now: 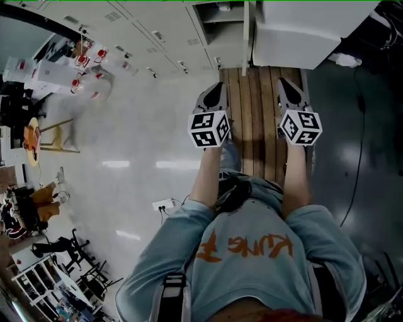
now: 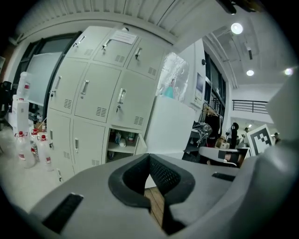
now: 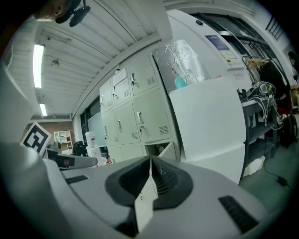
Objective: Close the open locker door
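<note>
A bank of pale grey lockers [image 2: 93, 88] fills the wall ahead. One bottom compartment [image 2: 122, 141] stands open, with small items on its shelf and its door [image 2: 141, 145] swung out to the right. From the head view the same open locker [image 1: 218, 17] sits at the top, its door [image 1: 246, 38] seen edge-on. The right gripper view has the open compartment [image 3: 156, 149] and its door [image 3: 169, 150] just above the jaws. My left gripper [image 1: 216, 89] [image 2: 149, 158] and right gripper [image 1: 287, 84] [image 3: 150, 161] are held out side by side, well short of the lockers. Both are shut and hold nothing.
A wooden slatted platform [image 1: 258, 132] lies under the grippers. A large white cabinet [image 1: 308, 31] [image 3: 210, 121] stands right of the open locker. Bottles [image 2: 28, 144] stand on the floor at the left. A stool [image 1: 53, 135] and shelving [image 1: 50, 283] are far left.
</note>
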`<state>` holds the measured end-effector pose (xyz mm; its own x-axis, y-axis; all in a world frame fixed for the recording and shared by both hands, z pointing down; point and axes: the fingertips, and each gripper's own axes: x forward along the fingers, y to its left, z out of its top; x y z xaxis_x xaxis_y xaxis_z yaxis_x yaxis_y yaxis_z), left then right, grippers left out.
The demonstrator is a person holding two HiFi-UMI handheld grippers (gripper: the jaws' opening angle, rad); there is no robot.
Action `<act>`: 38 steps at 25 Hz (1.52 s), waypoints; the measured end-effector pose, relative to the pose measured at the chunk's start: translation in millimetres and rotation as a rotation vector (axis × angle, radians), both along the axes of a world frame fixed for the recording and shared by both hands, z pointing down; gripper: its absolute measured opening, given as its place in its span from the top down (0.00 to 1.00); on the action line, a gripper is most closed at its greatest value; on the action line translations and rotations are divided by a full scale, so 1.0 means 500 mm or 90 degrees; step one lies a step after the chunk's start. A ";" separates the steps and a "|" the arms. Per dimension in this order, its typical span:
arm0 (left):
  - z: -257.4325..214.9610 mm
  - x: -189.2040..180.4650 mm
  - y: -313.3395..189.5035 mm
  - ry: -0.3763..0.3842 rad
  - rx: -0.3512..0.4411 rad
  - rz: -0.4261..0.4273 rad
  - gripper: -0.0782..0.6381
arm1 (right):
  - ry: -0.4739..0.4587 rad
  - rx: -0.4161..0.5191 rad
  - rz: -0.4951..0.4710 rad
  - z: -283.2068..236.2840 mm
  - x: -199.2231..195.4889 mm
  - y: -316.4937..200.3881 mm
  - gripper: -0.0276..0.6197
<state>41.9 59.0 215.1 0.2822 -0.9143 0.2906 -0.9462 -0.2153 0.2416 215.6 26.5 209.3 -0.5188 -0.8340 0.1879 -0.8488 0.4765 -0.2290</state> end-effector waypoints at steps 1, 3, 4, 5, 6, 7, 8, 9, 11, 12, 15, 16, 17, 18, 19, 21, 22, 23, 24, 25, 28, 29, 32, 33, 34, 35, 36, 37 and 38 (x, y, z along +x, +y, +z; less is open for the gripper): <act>0.014 -0.011 -0.019 -0.001 -0.009 0.003 0.87 | -0.003 -0.009 -0.001 0.015 -0.016 -0.016 0.90; 0.035 -0.036 -0.061 0.000 -0.021 0.006 0.87 | -0.008 -0.020 -0.005 0.036 -0.051 -0.053 0.90; 0.042 -0.049 -0.083 -0.001 -0.024 0.008 0.87 | -0.010 -0.023 -0.006 0.043 -0.068 -0.073 0.90; 0.049 -0.061 -0.105 -0.002 -0.026 0.010 0.87 | -0.013 -0.026 -0.005 0.050 -0.084 -0.093 0.90; 0.056 -0.072 -0.126 -0.004 -0.027 0.012 0.87 | -0.014 -0.029 -0.004 0.057 -0.100 -0.113 0.90; 0.063 -0.084 -0.148 -0.006 -0.028 0.014 0.87 | -0.014 -0.033 -0.002 0.065 -0.115 -0.133 0.90; 0.071 -0.097 -0.170 -0.009 -0.030 0.015 0.87 | -0.012 -0.037 0.001 0.073 -0.130 -0.151 0.90; 0.080 -0.110 -0.189 -0.010 -0.033 0.015 0.87 | -0.010 -0.041 0.004 0.082 -0.145 -0.167 0.90; 0.101 -0.132 -0.224 -0.011 -0.044 0.016 0.87 | -0.004 -0.051 0.010 0.098 -0.170 -0.189 0.90; 0.112 -0.139 -0.240 -0.008 -0.050 0.017 0.87 | 0.000 -0.056 0.012 0.106 -0.179 -0.198 0.90; 0.148 -0.142 -0.286 0.007 -0.066 0.025 0.87 | 0.022 -0.077 0.016 0.133 -0.190 -0.222 0.90; 0.161 -0.141 -0.297 0.013 -0.071 0.028 0.87 | 0.028 -0.085 0.018 0.143 -0.189 -0.226 0.90; 0.173 -0.138 -0.305 0.019 -0.076 0.031 0.87 | 0.033 -0.092 0.020 0.154 -0.186 -0.228 0.90; 0.185 -0.132 -0.309 0.024 -0.082 0.035 0.87 | 0.039 -0.101 0.022 0.164 -0.180 -0.227 0.90; 0.196 -0.123 -0.311 0.029 -0.090 0.042 0.87 | 0.044 -0.110 0.025 0.174 -0.172 -0.225 0.90; 0.216 -0.104 -0.311 0.036 -0.103 0.056 0.87 | 0.051 -0.126 0.030 0.192 -0.159 -0.223 0.90; 0.225 -0.097 -0.314 0.037 -0.107 0.062 0.87 | 0.051 -0.130 0.031 0.201 -0.157 -0.228 0.90; 0.233 -0.092 -0.320 0.037 -0.109 0.066 0.87 | 0.050 -0.132 0.028 0.210 -0.159 -0.234 0.90; 0.242 -0.089 -0.325 0.037 -0.110 0.068 0.87 | 0.050 -0.134 0.021 0.221 -0.164 -0.241 0.90; 0.252 -0.087 -0.329 0.036 -0.111 0.066 0.87 | 0.052 -0.135 0.010 0.234 -0.170 -0.247 0.90; 0.282 -0.083 -0.340 0.030 -0.117 0.059 0.87 | 0.057 -0.146 -0.021 0.282 -0.190 -0.261 0.90; 0.290 -0.084 -0.344 0.025 -0.117 0.059 0.87 | 0.061 -0.149 -0.031 0.298 -0.198 -0.265 0.90; 0.316 -0.091 -0.356 0.013 -0.112 0.052 0.87 | 0.083 -0.146 -0.076 0.337 -0.221 -0.280 0.90; 0.326 -0.092 -0.360 0.009 -0.111 0.050 0.87 | 0.091 -0.141 -0.089 0.347 -0.225 -0.286 0.90; 0.339 -0.093 -0.361 0.006 -0.112 0.047 0.87 | 0.098 -0.136 -0.097 0.357 -0.226 -0.289 0.90; 0.353 -0.092 -0.360 0.005 -0.115 0.043 0.87 | 0.102 -0.133 -0.101 0.366 -0.224 -0.289 0.90; 0.367 -0.091 -0.357 0.006 -0.119 0.038 0.87 | 0.103 -0.131 -0.101 0.376 -0.220 -0.289 0.90; 0.380 -0.089 -0.355 0.006 -0.121 0.034 0.87 | 0.102 -0.131 -0.099 0.386 -0.217 -0.287 0.90; 0.392 -0.086 -0.355 0.007 -0.122 0.032 0.87 | 0.099 -0.131 -0.095 0.395 -0.213 -0.287 0.90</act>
